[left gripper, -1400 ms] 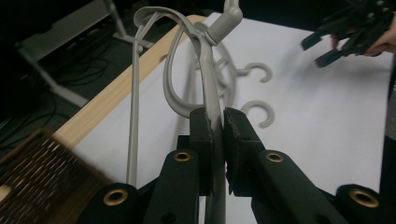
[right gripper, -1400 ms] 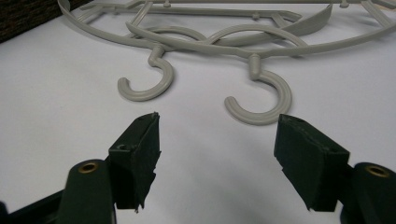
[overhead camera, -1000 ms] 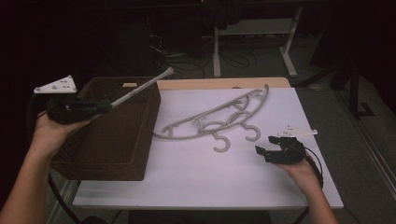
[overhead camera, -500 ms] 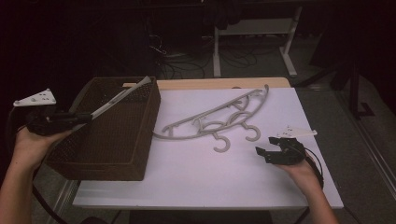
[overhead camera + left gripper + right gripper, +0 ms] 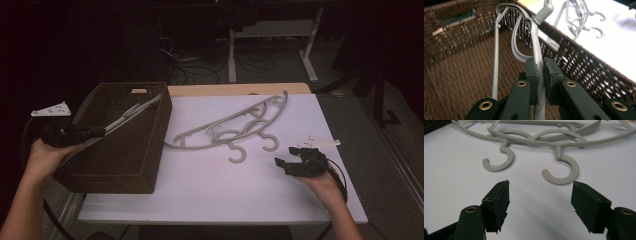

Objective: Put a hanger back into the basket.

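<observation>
My left gripper (image 5: 98, 131) is shut on a grey plastic hanger (image 5: 134, 113), which slants across the brown wicker basket (image 5: 110, 181) on the left. In the left gripper view the pads clamp the hanger (image 5: 537, 47) over the basket's inside (image 5: 456, 75), and its hook rests by the rim. Two more grey hangers (image 5: 235, 129) lie overlapped on the white table (image 5: 210, 192). My right gripper (image 5: 284, 163) rests open on the table, just right of their hooks. In the right gripper view my right gripper (image 5: 540, 196) has its jaws wide apart, short of the two hooks (image 5: 562, 171).
The basket stands along the table's left edge. A wooden strip (image 5: 235, 89) runs along the far edge of the table. Beyond it the dark floor holds cables and a white desk frame (image 5: 270, 40).
My left gripper has drawn back to the left and lower, and the held hanger now sits deeper over the basket. The right gripper has stayed put.
</observation>
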